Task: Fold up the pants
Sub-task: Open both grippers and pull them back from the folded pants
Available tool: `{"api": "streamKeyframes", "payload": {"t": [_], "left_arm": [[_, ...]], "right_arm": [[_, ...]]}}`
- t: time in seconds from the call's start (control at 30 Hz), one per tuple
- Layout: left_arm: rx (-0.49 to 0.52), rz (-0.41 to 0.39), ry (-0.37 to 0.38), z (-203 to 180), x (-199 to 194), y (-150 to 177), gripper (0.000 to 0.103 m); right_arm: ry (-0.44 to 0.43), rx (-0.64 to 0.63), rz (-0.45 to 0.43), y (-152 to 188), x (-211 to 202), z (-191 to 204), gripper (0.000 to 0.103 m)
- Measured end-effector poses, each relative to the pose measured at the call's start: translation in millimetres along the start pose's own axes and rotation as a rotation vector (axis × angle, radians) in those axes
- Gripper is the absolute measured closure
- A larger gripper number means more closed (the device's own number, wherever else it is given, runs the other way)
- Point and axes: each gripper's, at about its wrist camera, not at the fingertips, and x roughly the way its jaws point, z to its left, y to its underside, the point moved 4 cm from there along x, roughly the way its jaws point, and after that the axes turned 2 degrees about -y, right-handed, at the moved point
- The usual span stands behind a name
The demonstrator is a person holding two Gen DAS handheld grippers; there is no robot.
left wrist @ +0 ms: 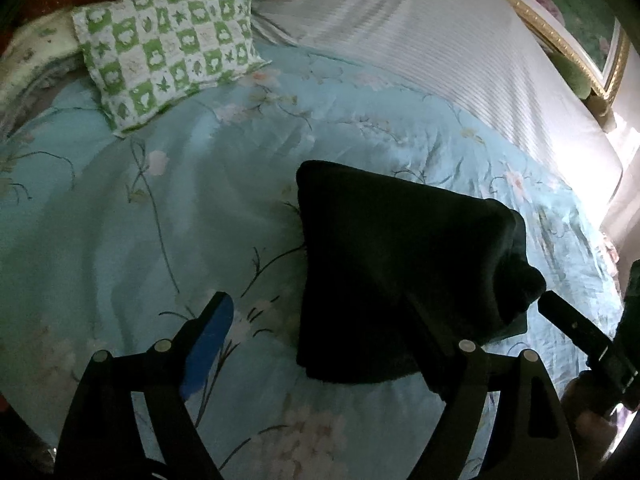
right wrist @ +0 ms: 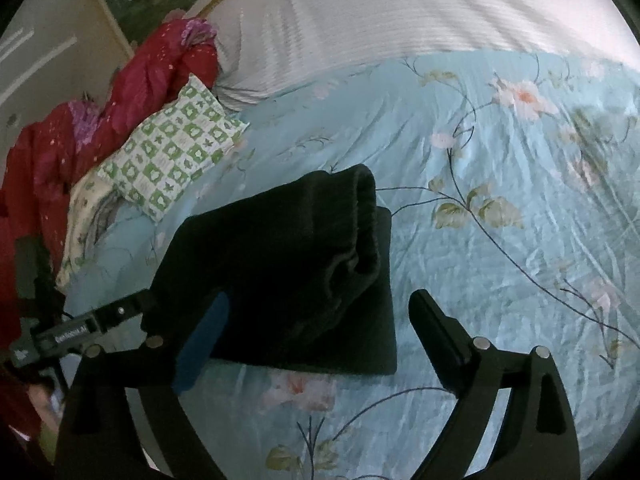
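Left wrist view: left hand-held gripper (left wrist: 320, 316) spread wide, gripping nothing; folded black pants (left wrist: 400, 272) lie on the floral bedspread (left wrist: 120, 220), apparently covering one fingertip. Right wrist view: right hand-held gripper (right wrist: 320, 312) wide apart, empty; pants (right wrist: 288, 264) between its fingers.

Home bedroom, floral bedspread (left wrist: 120, 220), checked pillow (left wrist: 168, 48), gilt-framed painting (left wrist: 580, 28)

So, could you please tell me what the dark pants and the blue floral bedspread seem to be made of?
The pants look like a thick, matte knit, possibly fleece: they show a fuzzy edge, a soft rolled elastic-looking band, and no shine. The bedspread looks like thin, smooth woven fabric with a slight sheen, perhaps satin-finish cotton or polyester, judging by its fine sharp creases and light glints.
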Motion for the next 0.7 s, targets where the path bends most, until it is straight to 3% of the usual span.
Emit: {"api": "streamKeyframes", "payload": {"t": [0.5, 0.7], "left_arm": [[0.084, -0.057, -0.077, -17.7, -24.7, 17.3, 0.016], [0.091, -0.096, -0.116, -20.1, -35.7, 24.2, 0.014]], "right_arm": [[0.029, -0.177, -0.037, 17.2, -15.2, 33.2, 0.003], [0.047, -0.230, -0.096, 18.5, -27.4, 43.8, 0.003]]}}
